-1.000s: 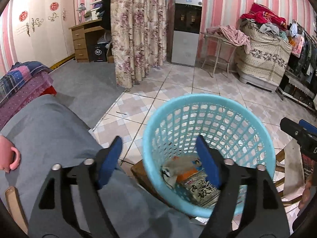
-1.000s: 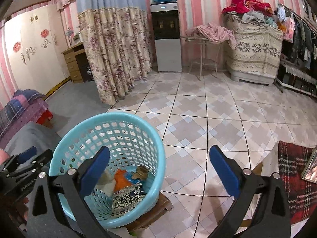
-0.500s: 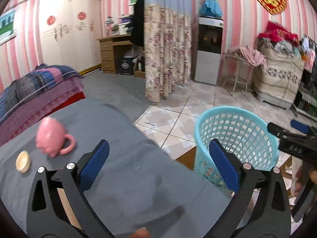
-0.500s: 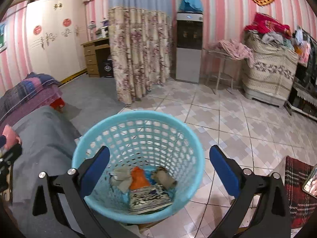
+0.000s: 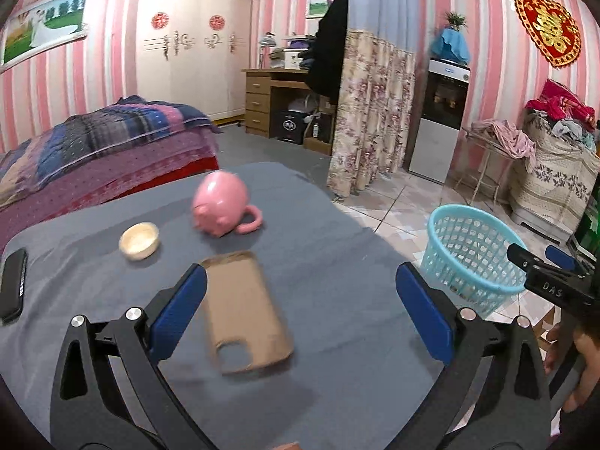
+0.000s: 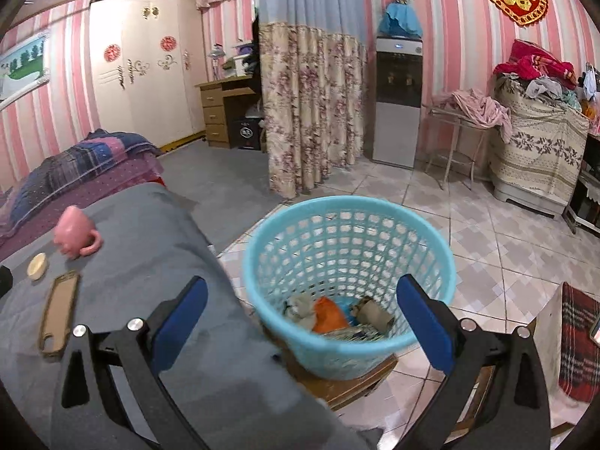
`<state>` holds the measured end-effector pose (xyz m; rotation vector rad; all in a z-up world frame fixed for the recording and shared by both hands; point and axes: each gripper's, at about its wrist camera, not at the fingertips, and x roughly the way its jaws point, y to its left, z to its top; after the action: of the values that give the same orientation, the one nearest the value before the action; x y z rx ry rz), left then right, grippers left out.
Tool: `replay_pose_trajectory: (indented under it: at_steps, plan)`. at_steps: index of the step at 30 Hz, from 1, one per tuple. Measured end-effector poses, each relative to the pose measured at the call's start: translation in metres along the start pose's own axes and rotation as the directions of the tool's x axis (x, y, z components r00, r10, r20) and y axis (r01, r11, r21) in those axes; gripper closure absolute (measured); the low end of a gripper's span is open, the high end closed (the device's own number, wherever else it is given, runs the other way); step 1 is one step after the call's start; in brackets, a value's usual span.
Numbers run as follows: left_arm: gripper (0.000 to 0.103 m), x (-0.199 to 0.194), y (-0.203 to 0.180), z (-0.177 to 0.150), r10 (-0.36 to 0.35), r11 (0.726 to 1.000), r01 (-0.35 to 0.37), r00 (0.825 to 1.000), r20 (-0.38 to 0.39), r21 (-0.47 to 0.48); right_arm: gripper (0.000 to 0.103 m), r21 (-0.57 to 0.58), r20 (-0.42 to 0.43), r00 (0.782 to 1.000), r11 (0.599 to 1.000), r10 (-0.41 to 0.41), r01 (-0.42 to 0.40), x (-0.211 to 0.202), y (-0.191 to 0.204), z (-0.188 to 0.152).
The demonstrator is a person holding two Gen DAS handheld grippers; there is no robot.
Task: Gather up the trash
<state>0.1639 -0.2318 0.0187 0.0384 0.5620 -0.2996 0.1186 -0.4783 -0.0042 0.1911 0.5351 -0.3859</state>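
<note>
Right wrist view looks into a light blue basket (image 6: 348,232) with holes in its wall. Trash (image 6: 330,315) lies at its bottom: something orange, grey scraps, a brown roll and a printed wrapper. The basket stands on a low wooden stool (image 6: 348,382), just beside the grey counter (image 6: 150,247). The right tongs (image 6: 302,324) are wide open with nothing between them. The left tongs (image 5: 300,317) are wide open too, over the counter, and hold nothing. On the counter lie a brown phone case (image 5: 245,309), a small pale bowl (image 5: 139,240) and a pink mug (image 5: 221,202) tipped on its side. A dark phone (image 5: 13,285) lies near the left edge.
</note>
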Motion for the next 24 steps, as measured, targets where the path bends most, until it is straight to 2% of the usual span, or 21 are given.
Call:
replay_pose_trajectory:
  at_steps: [9,16,24]
  plan:
    - [0.005,-0.036,0.045,-0.037,0.059,0.997,-0.059,0.998,0.004,-0.039,0.004,-0.032,0.042,0.998,0.999,0.046,-0.044,-0.045,0.051,-0.042]
    - [0.005,-0.052,0.065,-0.058,0.088,0.995,-0.087,0.996,0.011,-0.040,0.004,-0.048,0.039,0.997,0.996,0.074,-0.072,-0.055,0.075,-0.058]
    - [0.005,-0.056,0.075,-0.064,0.094,0.995,-0.094,0.996,0.005,-0.045,0.004,-0.069,0.041,0.995,0.993,0.093,-0.091,-0.058,0.094,-0.068]
